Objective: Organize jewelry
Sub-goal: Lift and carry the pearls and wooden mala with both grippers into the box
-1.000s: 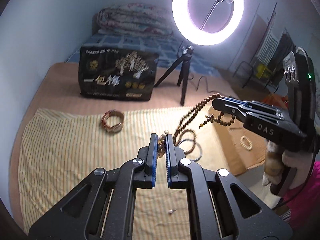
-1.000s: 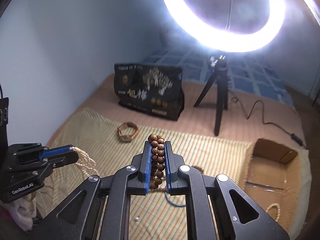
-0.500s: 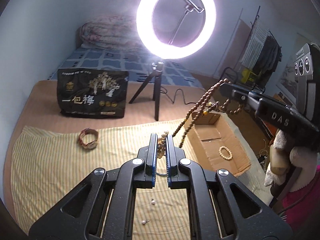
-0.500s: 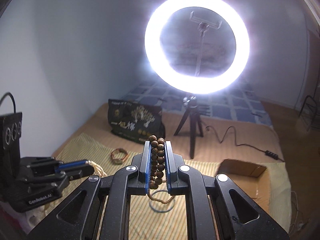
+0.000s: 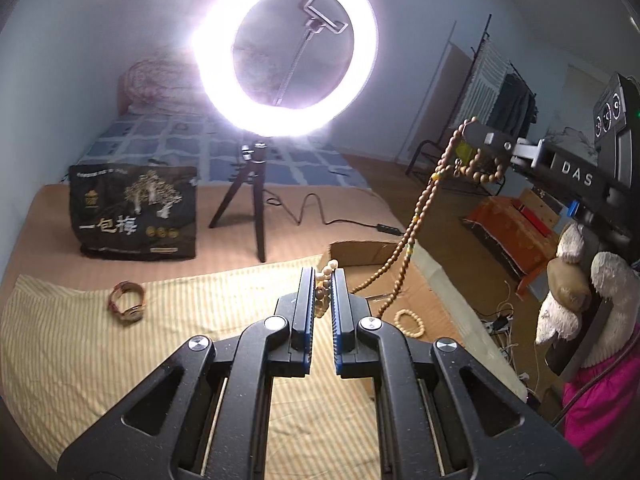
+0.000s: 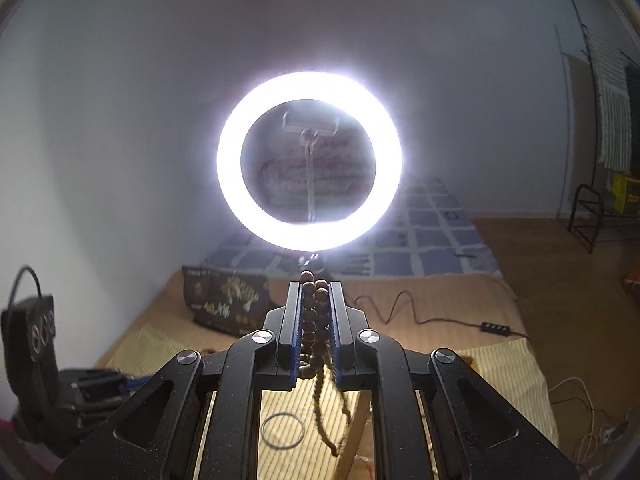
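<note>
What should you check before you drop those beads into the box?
1. Right gripper fingers shut on the brown bead necklace: ok.
2. Left gripper fingers shut on the pale bead string: ok.
3. Cardboard box open, with room beside the white bracelet: ok.
4. Necklace hanging free of the left gripper: cannot tell, its low end passes behind the fingers.
5. Watch and thin ring out of the way on the striped cloth: ok.

Left gripper (image 5: 321, 276) is clamped on a pale bead strand (image 5: 323, 285), and the right gripper (image 5: 474, 130) up at the side pinches a long brown bead necklace (image 5: 416, 220) dangling over the cardboard box (image 5: 360, 249). One cream bracelet (image 5: 410, 318) sits in that box, and a watch (image 5: 127, 301) lies on the striped cloth (image 5: 80, 340).
</note>
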### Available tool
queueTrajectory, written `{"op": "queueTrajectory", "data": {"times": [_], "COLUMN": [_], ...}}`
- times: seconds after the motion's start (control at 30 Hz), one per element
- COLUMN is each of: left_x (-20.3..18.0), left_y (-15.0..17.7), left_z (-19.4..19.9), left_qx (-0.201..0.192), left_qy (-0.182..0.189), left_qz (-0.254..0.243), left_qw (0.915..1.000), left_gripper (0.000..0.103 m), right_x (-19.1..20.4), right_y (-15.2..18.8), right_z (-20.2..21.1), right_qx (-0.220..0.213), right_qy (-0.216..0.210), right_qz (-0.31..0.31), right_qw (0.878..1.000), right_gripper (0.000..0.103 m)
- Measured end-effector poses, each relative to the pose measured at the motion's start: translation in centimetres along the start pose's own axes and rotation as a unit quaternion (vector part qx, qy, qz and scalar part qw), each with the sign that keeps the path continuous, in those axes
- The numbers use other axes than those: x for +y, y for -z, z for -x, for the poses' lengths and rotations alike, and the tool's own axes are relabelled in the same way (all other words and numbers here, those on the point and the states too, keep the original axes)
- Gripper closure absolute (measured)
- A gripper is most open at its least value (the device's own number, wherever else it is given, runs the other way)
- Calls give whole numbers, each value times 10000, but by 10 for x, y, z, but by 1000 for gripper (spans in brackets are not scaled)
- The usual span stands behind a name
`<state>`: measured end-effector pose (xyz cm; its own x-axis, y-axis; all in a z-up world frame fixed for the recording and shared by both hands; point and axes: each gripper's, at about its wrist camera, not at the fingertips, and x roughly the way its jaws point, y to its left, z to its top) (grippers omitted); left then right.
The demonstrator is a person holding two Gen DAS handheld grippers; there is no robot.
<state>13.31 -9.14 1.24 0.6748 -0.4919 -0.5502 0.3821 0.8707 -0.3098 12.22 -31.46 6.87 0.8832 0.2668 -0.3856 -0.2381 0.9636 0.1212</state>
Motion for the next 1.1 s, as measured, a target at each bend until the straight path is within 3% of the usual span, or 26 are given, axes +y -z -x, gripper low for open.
{"op": "queueTrajectory", "data": {"times": [0.43,1.1], "left_x": [-38,-67], "left_y": [-3,4], "left_z": [-34,-99], "left_qx": [155,570], "left_qy": [384,634], "left_qz": [-102,-155], "left_qw": [9991,9962], "left_gripper": [98,98], "right_x": [-37,-78], "right_y": [-5,12], "right_z": [14,-21], "right_qx": [-139,323], "right_qy": [353,647], "right_qz": [-183,-390], "right_qw": [9991,9966], "right_gripper": [93,93]}}
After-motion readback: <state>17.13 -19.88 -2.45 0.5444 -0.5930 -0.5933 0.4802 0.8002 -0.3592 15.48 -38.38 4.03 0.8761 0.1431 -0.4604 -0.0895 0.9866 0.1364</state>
